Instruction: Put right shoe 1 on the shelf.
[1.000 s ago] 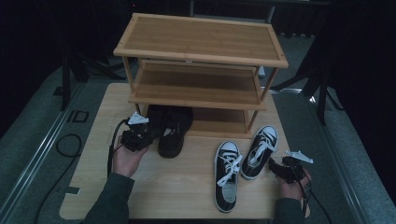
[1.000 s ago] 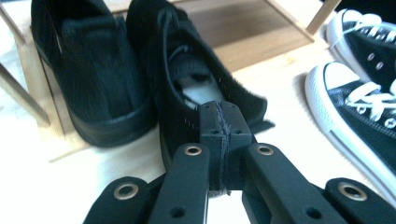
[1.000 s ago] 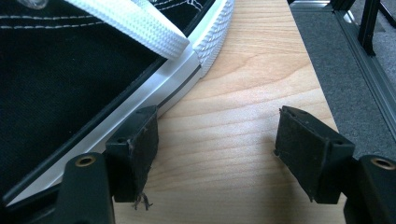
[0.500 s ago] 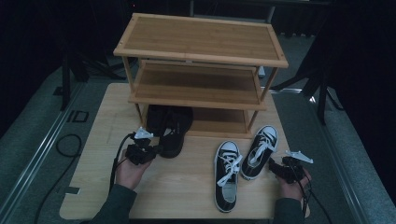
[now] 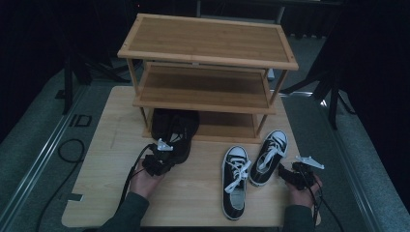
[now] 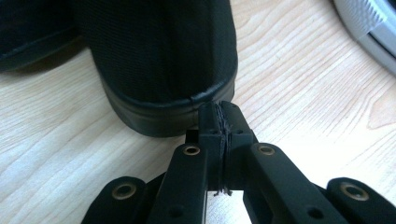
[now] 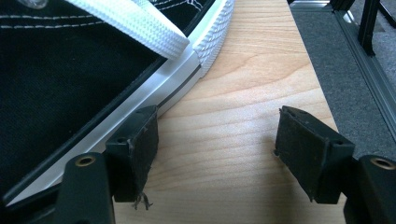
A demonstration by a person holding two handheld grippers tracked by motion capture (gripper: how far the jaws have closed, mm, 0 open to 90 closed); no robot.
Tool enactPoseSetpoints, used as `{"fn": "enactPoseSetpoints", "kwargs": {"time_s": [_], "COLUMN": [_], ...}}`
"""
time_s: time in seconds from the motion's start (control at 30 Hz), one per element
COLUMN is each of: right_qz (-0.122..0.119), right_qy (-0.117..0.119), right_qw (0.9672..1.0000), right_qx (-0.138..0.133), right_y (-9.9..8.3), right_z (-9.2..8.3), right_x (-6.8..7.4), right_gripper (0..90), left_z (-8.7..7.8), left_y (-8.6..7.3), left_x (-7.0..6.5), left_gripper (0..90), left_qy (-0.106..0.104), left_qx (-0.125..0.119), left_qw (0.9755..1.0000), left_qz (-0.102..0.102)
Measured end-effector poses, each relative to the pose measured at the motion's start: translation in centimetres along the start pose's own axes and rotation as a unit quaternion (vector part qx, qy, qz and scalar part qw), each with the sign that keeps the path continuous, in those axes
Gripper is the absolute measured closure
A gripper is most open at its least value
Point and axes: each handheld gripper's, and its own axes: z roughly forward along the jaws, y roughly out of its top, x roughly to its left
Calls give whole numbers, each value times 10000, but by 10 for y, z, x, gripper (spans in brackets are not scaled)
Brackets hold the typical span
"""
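Hiding under rack [image 5: 203, 92], black shoe [image 5: 174, 130]'s toe; left hand-held gripper [image 6: 218, 112] clenched empty.

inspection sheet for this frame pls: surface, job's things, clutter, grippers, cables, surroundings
Surface: wooden table, bare patches clean.
Job's things: black shoes by the lower shelf of the rack; two sneakers in front of it.
Clutter: nothing seen.
Grippers: left gripper shut, empty, tips at a black shoe's heel; right gripper open, beside a sneaker's sole.
Cables: one cable trails from the left gripper; a loop on the floor.
Surroundings: grey floor, dark background.
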Motion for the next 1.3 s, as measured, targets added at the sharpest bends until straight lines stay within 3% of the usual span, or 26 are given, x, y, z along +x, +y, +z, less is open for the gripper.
{"fn": "enactPoseSetpoints", "kwargs": {"time_s": [0.17, 0.47, 0.97, 1.3], "right_qz": [2, 0, 1, 4], "right_qy": [-1, -1, 0, 2], "right_qw": [10000, 10000, 10000, 10000], "right_qx": [2, 2, 0, 2], "right_y": [0, 0, 0, 0], "right_z": [0, 0, 0, 0], "right_x": [0, 0, 0, 0], "right_gripper": [297, 297, 297, 297], "left_z": [7, 7, 27, 39], "left_y": [0, 17, 41, 56], "left_x": [-3, -4, 4, 11], "left_gripper": [886, 888, 889, 889], "left_qy": [-12, 20, 23, 74], "left_qx": [75, -78, -188, -213], "left_qw": [10000, 10000, 9991, 9983], "left_qz": [45, 28, -384, -544]}}
